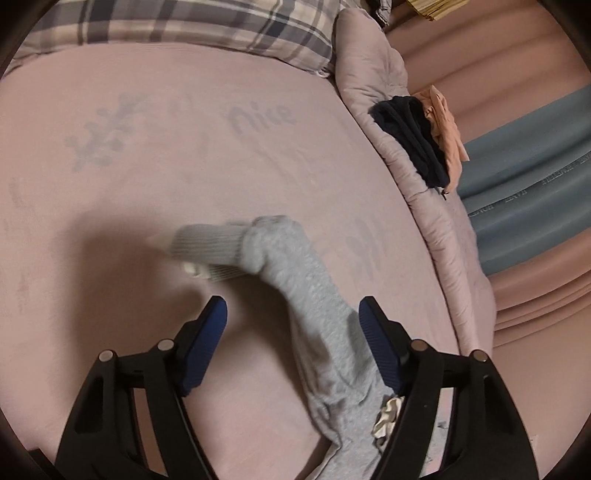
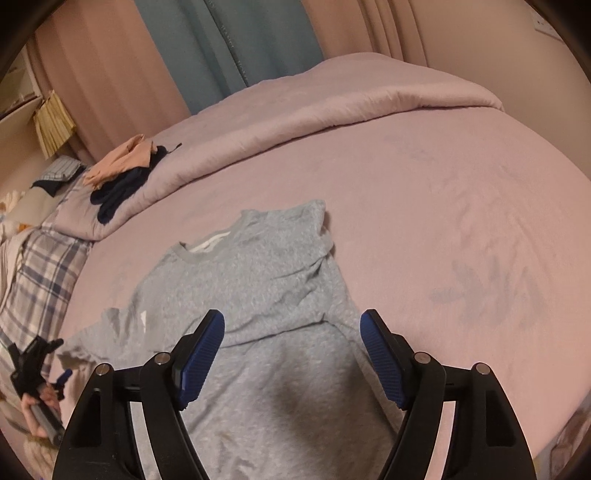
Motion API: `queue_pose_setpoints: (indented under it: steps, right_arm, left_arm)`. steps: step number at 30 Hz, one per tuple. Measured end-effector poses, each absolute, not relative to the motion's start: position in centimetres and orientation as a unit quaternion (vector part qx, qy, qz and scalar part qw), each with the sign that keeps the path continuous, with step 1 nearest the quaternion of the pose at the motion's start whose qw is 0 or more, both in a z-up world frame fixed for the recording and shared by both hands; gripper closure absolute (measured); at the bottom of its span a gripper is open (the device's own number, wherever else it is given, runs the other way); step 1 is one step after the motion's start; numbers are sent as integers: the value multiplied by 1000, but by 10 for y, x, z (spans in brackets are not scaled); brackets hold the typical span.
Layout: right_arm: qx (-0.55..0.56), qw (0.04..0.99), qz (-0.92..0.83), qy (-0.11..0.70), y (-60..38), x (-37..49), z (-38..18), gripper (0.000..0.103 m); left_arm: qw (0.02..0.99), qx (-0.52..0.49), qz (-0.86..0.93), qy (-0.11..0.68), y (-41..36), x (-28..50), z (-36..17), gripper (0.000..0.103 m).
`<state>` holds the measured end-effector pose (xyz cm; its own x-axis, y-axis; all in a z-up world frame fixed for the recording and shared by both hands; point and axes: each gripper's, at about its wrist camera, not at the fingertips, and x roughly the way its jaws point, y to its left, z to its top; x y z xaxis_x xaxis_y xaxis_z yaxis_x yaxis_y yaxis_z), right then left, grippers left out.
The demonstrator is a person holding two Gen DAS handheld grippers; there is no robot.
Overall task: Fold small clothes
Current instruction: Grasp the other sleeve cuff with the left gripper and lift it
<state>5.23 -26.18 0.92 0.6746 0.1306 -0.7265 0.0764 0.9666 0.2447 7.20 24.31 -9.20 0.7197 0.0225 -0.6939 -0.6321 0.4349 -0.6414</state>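
Left wrist view: my left gripper (image 1: 293,317) has its fingers (image 1: 210,336) spread apart, grasping nothing.
Garment at left: a sleeve of the grey sweatshirt (image 1: 314,306) runs up between my left fingers, closer to the right-hand pad, with its ribbed cuff (image 1: 207,251) lying beyond the fingertips on the bed.
Right wrist view: my right gripper (image 2: 291,328) is likewise released, fingers (image 2: 382,354) wide apart and empty.
Garment at right: the grey sweatshirt (image 2: 266,295) lies spread on the bed, neckline away from me; its lower body passes beneath and between my right fingers. I cannot tell whether the pads touch the cloth.
Fold state: one sleeve is bent across the chest; the cloth is creased, not squared.
Surface: pink bed sheet (image 2: 461,221) with a faded grey print.
Bedding: a rolled pink quilt (image 2: 314,110) along the far edge; a plaid pillow (image 1: 184,26) at the head.
Other clothes: dark navy garments (image 2: 118,192) and a peach garment (image 2: 122,162) piled on the quilt.
Room: pink and blue curtains (image 2: 221,48) behind the bed.
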Motion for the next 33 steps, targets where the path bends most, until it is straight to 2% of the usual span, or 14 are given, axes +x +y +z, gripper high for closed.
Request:
queue_pose_setpoints:
  steps: [2,5,6,7,12,24,29,33]
  right_arm:
    - [129,905,13,405,-261,52,8,28]
    - [131,905,15,405,-259,51,7,27]
    - [131,904,16,406,-259,51,7,28]
    - [130,904,15,406,-259,51,6,28]
    - [136,904,7,405,-264,49,5,28]
    - [146,906,10,396,-268,43,10,28]
    - [153,907,11,392,-273,39,12,28]
    - [157,906,9,392,-278,38,12,27]
  left_arm:
    - [782,-496,208,314,247,82,-98,43]
    - [778,-496,220,317,252,92,-106,83]
    - [778,-493,223,319,252,94,-107,89]
    - [781,-490,222,317,251,96,-107,100]
    - [802,-470,214,301,239,98,-92,101]
    - [879,-399,77,248,161,113,1,101]
    - [899,-347,16,267,102,136,18,101]
    - [902,-314,-19,297,59,153,9,101]
